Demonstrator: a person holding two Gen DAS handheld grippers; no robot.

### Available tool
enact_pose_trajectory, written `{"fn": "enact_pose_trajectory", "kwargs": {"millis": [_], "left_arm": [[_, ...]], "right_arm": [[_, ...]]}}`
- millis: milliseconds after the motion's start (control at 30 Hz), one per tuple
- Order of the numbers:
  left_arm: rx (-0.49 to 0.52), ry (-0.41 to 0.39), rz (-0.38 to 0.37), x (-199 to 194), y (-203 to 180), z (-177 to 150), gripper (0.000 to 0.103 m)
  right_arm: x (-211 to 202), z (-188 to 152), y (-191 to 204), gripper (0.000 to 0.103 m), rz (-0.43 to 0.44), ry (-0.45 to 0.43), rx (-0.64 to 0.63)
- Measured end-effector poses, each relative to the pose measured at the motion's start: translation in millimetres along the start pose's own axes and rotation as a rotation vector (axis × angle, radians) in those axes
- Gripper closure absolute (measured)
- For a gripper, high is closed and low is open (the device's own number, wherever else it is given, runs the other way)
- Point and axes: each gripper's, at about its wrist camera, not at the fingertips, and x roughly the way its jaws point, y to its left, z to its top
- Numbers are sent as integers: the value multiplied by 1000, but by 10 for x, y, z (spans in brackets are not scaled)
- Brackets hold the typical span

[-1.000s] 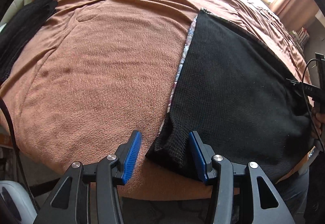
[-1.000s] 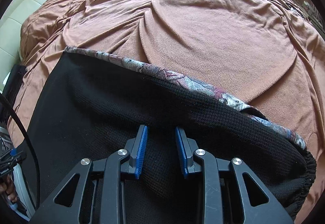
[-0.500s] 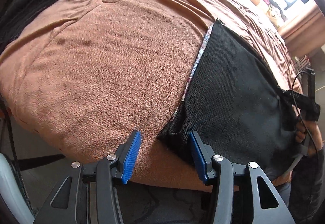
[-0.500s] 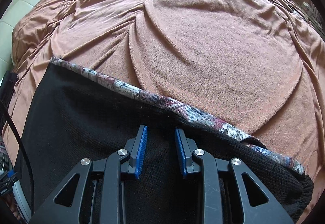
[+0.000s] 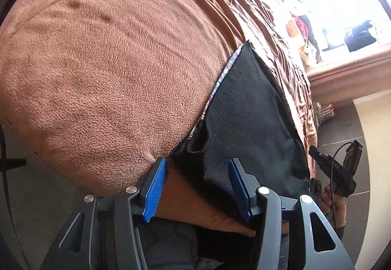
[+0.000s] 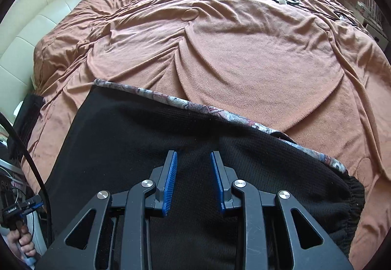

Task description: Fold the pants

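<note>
Black hand-held gripper (image 5: 196, 186); blue pads (image 5: 155, 193)

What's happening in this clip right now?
A person with a handheld gripper in each hand is folding black pants spread on a bed with a brown blanket. A patterned strip shows along the pants' far edge. The left gripper is open at the bed's edge, beside a corner of the fabric. The right gripper is open over the middle of the pants. Neither is gripping cloth.
</note>
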Motion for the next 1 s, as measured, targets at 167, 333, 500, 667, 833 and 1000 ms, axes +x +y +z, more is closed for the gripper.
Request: {"fn": "enact_pose_trajectory", "kwargs": {"millis": [167, 333, 500, 667, 833, 1000], "left_arm": [[-48, -4, -54, 45, 63, 9, 50], [-48, -47, -52, 76, -29, 0, 50], [-24, -66, -26, 186, -119, -35, 69], [-17, -77, -52, 194, -78, -34, 91], [6, -115, -99, 95, -90, -68, 92], [17, -140, -132, 33, -57, -86, 92]], "right_arm": [[-326, -292, 11, 78, 23, -26, 17], [-560, -607, 35, 78, 51, -41, 39], [-646, -847, 78, 78, 76, -42, 60], [-681, -1032, 189, 78, 102, -39, 58], [-677, -1226, 355, 78, 144, -29, 37], [-520, -1364, 522, 78, 185, -9, 2]]}}
